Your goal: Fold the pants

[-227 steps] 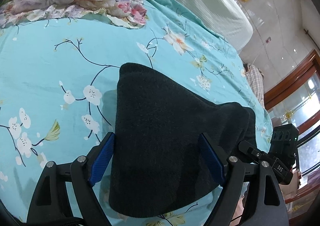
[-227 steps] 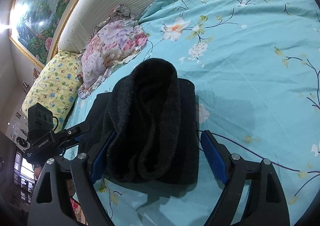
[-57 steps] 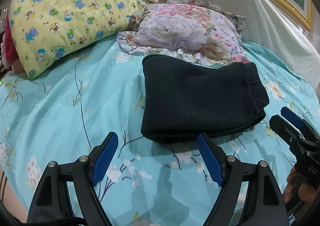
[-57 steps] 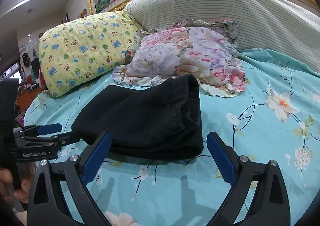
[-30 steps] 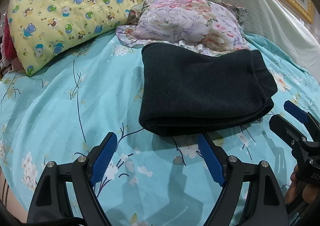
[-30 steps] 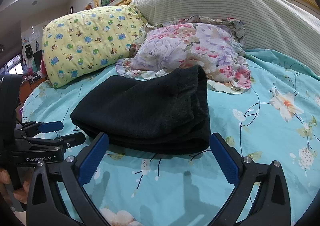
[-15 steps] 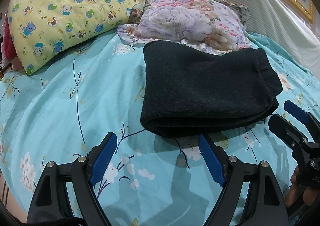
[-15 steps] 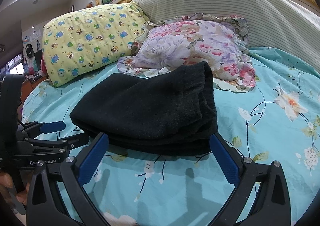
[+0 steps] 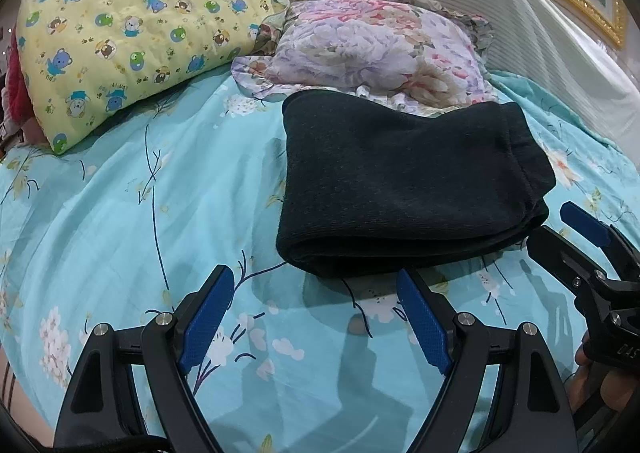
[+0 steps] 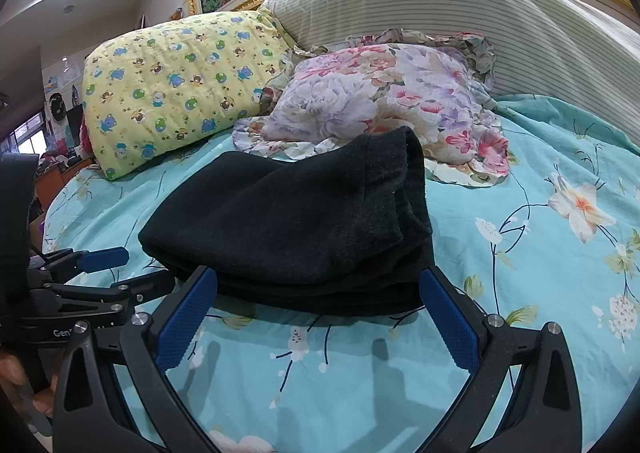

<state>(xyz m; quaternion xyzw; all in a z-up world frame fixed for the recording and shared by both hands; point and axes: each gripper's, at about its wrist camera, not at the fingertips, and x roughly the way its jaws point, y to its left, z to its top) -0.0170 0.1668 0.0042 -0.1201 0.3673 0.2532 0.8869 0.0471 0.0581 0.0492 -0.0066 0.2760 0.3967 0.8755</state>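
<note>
You are holding the left tool (image 9: 316, 313) released, its blue pads spread wide and gripping nothing; the folded black pants (image 9: 404, 181) are lying on the bed sheet (image 9: 120, 213) just ahead of this tool, a little toward its right pad. You are holding the right tool (image 10: 318, 305) released too; the near edge of the pants (image 10: 296, 229) is sitting between its two pad tips, but I cannot tell if the pads are touching the cloth. Beyond the pants, a floral pillow (image 10: 384, 101) is lying against them; a yellow pillow (image 10: 172, 81) is resting further to the left of both tools.
</note>
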